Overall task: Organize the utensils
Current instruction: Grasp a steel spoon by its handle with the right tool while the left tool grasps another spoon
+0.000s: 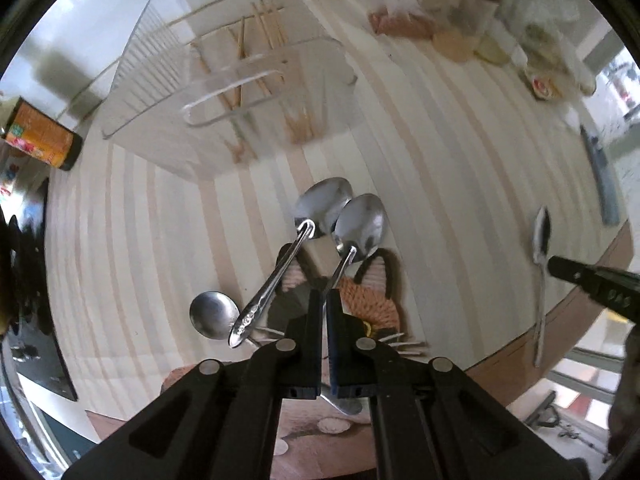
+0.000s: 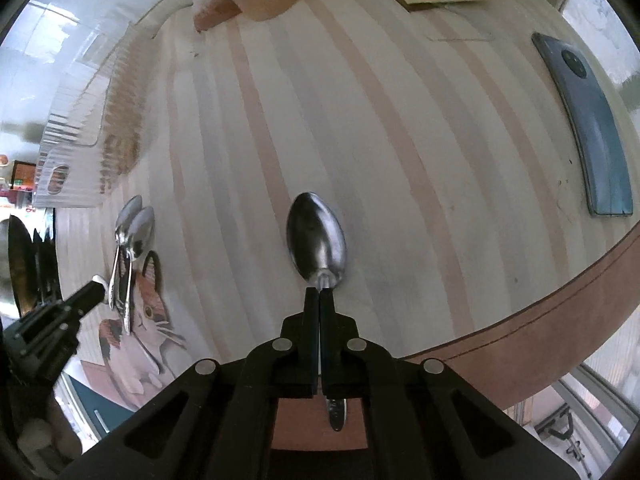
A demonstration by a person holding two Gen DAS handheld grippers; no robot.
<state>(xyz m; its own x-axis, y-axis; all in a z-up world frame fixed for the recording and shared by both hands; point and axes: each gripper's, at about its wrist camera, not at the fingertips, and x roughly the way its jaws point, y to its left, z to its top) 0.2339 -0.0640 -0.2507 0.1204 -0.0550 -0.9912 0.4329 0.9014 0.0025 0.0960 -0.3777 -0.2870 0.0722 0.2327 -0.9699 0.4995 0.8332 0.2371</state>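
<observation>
Pinching a spoon (image 2: 317,236) handle, the right hand-held gripper (image 2: 319,300) holds its bowl ahead.

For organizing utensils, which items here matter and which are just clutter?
Job: spoon in right gripper; two spoons at left gripper, one clamped; round spoon on table; clear organizer holding chopsticks.

Lying about: phone, orange can, jars, cat mat.

Home dining spot: round table under striped cat-print cloth (image 2: 360,120), clear plastic utensil organiser (image 1: 224,80) at eleven o'clock, glass jars (image 1: 476,4) at one.
</observation>
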